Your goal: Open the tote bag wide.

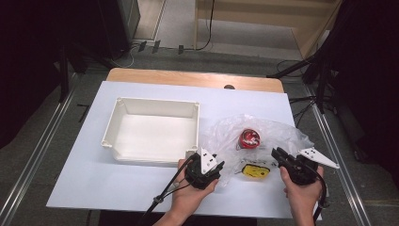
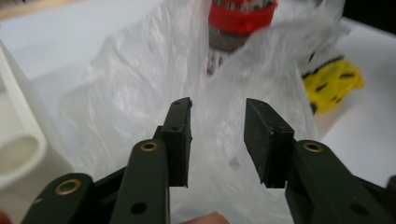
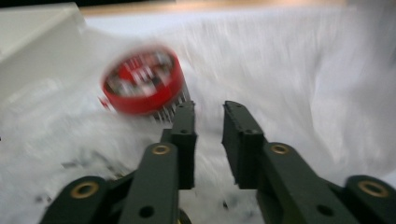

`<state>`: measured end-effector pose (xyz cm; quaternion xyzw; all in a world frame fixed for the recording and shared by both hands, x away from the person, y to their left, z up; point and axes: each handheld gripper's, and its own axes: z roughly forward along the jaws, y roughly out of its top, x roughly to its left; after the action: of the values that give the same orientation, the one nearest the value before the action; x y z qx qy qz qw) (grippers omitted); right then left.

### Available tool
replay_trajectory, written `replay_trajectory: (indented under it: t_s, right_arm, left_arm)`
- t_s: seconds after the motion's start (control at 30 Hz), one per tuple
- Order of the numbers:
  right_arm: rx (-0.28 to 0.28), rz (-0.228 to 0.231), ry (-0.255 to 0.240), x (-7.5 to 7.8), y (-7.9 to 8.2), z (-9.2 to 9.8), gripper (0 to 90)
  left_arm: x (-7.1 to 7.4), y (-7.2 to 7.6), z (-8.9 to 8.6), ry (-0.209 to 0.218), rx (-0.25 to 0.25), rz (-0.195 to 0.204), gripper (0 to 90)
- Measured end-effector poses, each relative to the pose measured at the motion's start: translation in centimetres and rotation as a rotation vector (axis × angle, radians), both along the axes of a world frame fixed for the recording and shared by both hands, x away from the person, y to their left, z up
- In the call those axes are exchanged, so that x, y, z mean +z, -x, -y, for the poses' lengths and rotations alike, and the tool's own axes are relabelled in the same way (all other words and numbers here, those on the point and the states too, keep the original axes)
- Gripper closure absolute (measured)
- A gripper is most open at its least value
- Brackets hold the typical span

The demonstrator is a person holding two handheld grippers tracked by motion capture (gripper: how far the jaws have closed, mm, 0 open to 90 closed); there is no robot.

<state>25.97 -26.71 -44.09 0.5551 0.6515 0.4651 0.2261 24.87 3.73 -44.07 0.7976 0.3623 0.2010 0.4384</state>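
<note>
A crumpled clear plastic bag [image 1: 225, 129] lies on the white board to the right of the box. Inside it sit a small can with a red lid [image 1: 249, 138] and a yellow and black packet [image 1: 254, 172]. My left gripper [image 1: 219, 166] is at the bag's near left edge. In the left gripper view its jaws [image 2: 218, 109] stand open over the bag [image 2: 135, 93], with the can [image 2: 240, 14] and the packet [image 2: 334, 81] beyond. My right gripper [image 1: 277, 153] is at the bag's right side. Its jaws [image 3: 208, 109] are open with a narrow gap over blurred plastic [image 3: 289, 70], and the can [image 3: 142, 81] lies just ahead to the left.
An empty white rectangular box [image 1: 155, 106] stands left of the bag, and its rounded corner [image 2: 18, 149] is close beside my left gripper. The white board [image 1: 94, 174] covers a wooden table [image 1: 188, 77]. Metal rails run along both sides of the floor.
</note>
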Motion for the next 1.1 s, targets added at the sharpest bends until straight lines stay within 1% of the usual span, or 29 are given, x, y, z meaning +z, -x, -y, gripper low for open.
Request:
replay_trajectory:
  t_s: [0.03,0.07,0.1,0.17,0.2,0.23,0.27,0.3,0.33,0.37,0.4,0.43,0.47,0.5,0.53,0.57,0.6,0.63,0.67,0.7,0.73,0.8,0.83,0.87,0.9,0.93,0.97,1.03,1.1]
  right_arm:
    - [-0.011,0.038,0.013,0.8,0.2,-0.2,68.8]
    - [-0.020,0.081,0.028,1.5,0.3,-0.3,65.1]
    - [-0.024,0.118,0.027,2.3,0.2,-0.4,61.3]
    - [-0.030,0.140,0.025,3.0,-0.4,-0.3,52.4]
    - [-0.035,0.137,0.041,3.1,-1.0,-0.4,47.3]
    - [-0.038,0.119,0.062,3.0,-1.7,-0.4,42.4]
    - [-0.048,0.092,0.082,2.8,-2.6,-0.4,34.2]
    - [-0.086,0.067,0.105,2.4,-3.4,-0.4,26.8]
    - [-0.131,0.038,0.125,2.0,-4.2,-0.3,22.7]
    - [-0.165,0.010,0.134,1.5,-4.9,-0.2,22.2]
    - [-0.176,-0.015,0.135,1.1,-5.7,-0.1,23.6]
    - [-0.171,-0.047,0.147,0.4,-6.6,-0.1,28.1]
    - [-0.175,-0.075,0.158,0.0,-7.1,-0.1,34.7]
    - [-0.169,-0.105,0.179,-0.6,-7.8,-0.2,44.7]
    - [-0.166,-0.132,0.196,-1.1,-8.4,-0.3,54.5]
    - [-0.173,-0.154,0.194,-1.6,-8.8,-0.4,62.4]
    - [-0.168,-0.165,0.194,-1.9,-9.2,-0.5,71.9]
    - [-0.157,-0.172,0.193,-2.2,-9.6,-0.5,77.4]
    - [-0.151,-0.177,0.194,-2.3,-9.9,-0.6,83.5]
    - [-0.146,-0.170,0.193,-2.5,-10.2,-0.6,87.6]
    - [-0.140,-0.156,0.179,-2.5,-10.5,-0.6,90.0]
    - [-0.130,-0.131,0.121,-2.5,-11.0,-0.3,90.0]
    - [-0.126,-0.117,0.090,-2.5,-11.3,-0.2,90.0]
    - [-0.142,-0.106,0.061,-2.5,-11.6,0.1,90.0]
    - [-0.156,-0.107,0.056,-2.5,-11.8,0.3,90.0]
    - [-0.172,-0.119,0.052,-2.7,-12.1,0.5,90.0]
    - [-0.191,-0.132,0.056,-3.0,-12.4,0.7,90.0]
    - [-0.220,-0.166,0.068,-3.8,-12.9,1.3,90.0]
    - [-0.205,-0.199,0.068,-4.6,-13.1,1.8,90.0]
  left_arm:
    - [0.4,0.0,0.0,0.017,0.002,0.004,61.8]
    - [0.8,-0.1,0.1,0.035,0.000,-0.003,60.5]
    - [1.0,-0.2,0.2,0.038,0.004,-0.005,58.7]
    - [1.3,-0.5,0.6,0.045,0.004,-0.001,57.1]
    - [1.4,-0.7,0.8,0.038,0.001,0.000,56.8]
    - [1.3,-0.9,1.1,0.033,0.002,0.004,56.3]
    - [1.2,-1.2,1.4,0.027,0.005,0.000,55.9]
    - [1.1,-1.5,1.6,0.024,0.009,-0.011,55.7]
    - [0.9,-2.0,1.7,0.028,0.019,-0.028,55.6]
    - [0.7,-2.4,1.8,0.033,0.031,-0.041,55.1]
    - [0.5,-2.9,2.0,0.023,0.049,-0.047,54.8]
    - [0.3,-3.2,2.1,0.012,0.062,-0.048,55.4]
    - [0.0,-3.6,2.1,-0.002,0.081,-0.054,56.3]
    - [-0.3,-3.9,2.2,-0.018,0.092,-0.062,58.6]
    - [-0.6,-4.2,2.3,-0.045,0.106,-0.060,63.1]
    - [-0.9,-4.3,2.4,-0.065,0.118,-0.059,68.6]
    - [-1.1,-4.4,2.5,-0.084,0.126,-0.054,73.3]
    - [-1.3,-4.4,2.6,-0.107,0.135,-0.041,78.4]
    - [-1.5,-4.4,2.6,-0.119,0.141,-0.042,82.8]
    - [-1.7,-4.5,2.7,-0.122,0.146,-0.044,86.0]
    - [-1.9,-4.6,2.7,-0.122,0.147,-0.045,89.3]
    - [-2.2,-4.7,2.8,-0.118,0.155,-0.056,90.0]
    - [-2.2,-4.7,2.6,-0.104,0.168,-0.063,90.0]
    - [-2.2,-4.7,2.6,-0.094,0.180,-0.066,90.0]
    - [-2.3,-4.7,2.5,-0.093,0.188,-0.068,90.0]
    - [-2.5,-4.8,2.6,-0.097,0.192,-0.070,90.0]
    - [-2.7,-4.8,2.6,-0.118,0.188,-0.064,90.0]
    - [-3.2,-4.9,2.6,-0.141,0.191,-0.066,90.0]
    - [-3.6,-5.0,2.4,-0.142,0.184,-0.080,90.0]
